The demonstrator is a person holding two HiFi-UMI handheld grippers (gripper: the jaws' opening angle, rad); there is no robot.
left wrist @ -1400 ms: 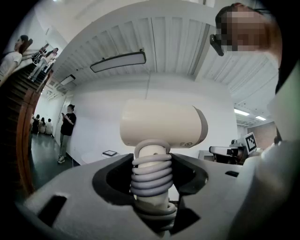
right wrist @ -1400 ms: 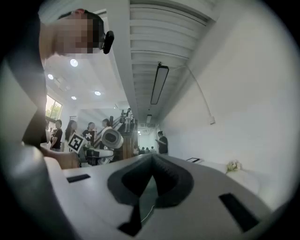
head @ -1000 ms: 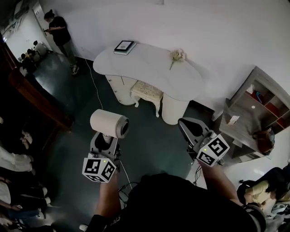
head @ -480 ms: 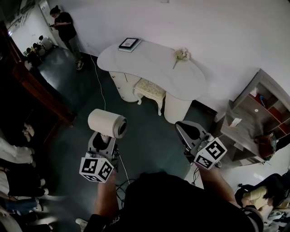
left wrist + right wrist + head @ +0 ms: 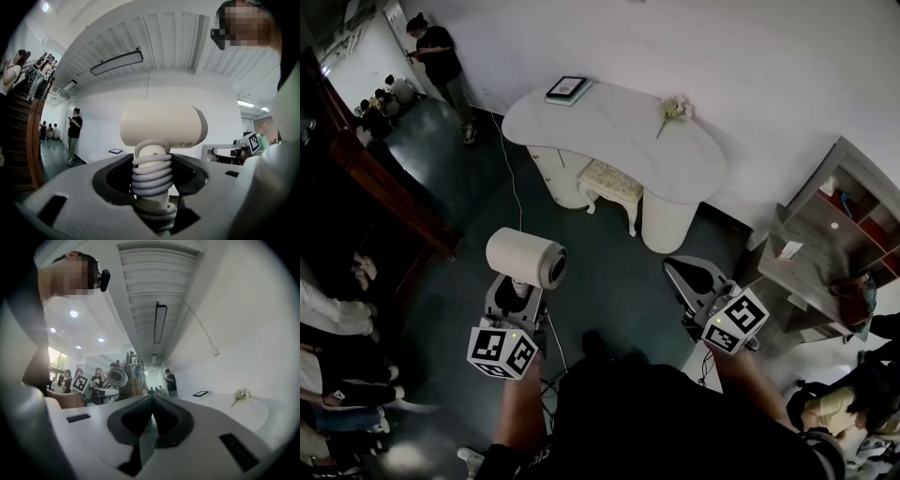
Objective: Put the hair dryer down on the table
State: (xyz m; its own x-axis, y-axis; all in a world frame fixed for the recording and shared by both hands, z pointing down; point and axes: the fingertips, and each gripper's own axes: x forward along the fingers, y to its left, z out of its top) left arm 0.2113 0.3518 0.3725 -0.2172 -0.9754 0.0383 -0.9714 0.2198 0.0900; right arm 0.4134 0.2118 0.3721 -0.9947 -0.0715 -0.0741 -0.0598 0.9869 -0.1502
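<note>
Little has moved in the last second: the view has swung a touch, and both grippers hang in nearly the same spots over the dark floor, well short of the table.

The white, kidney-shaped table (image 5: 609, 131) stands far, against the pale wall. At the right is an open shelf unit (image 5: 825, 230). A cushioned stool (image 5: 605, 183) is tucked under the table's near edge.

The left gripper (image 5: 518, 292) is at near left, held up in the air. Its jaws are clamped on the handle of the hair dryer (image 5: 161, 124). A grey cord (image 5: 151, 168) is wound in coils round that handle, right where the jaws press. The cream barrel sits above the jaws, lying crosswise, its dark open end to the right in the head view. The dryer is well apart from the table.

The right gripper (image 5: 151, 401) is at near right, its jaws pressed together with nothing between them.

On the table's far left end lies a dark framed tablet or book (image 5: 567, 89); I cannot tell which. A small pale flower (image 5: 673, 110) lies towards the far right.
</note>
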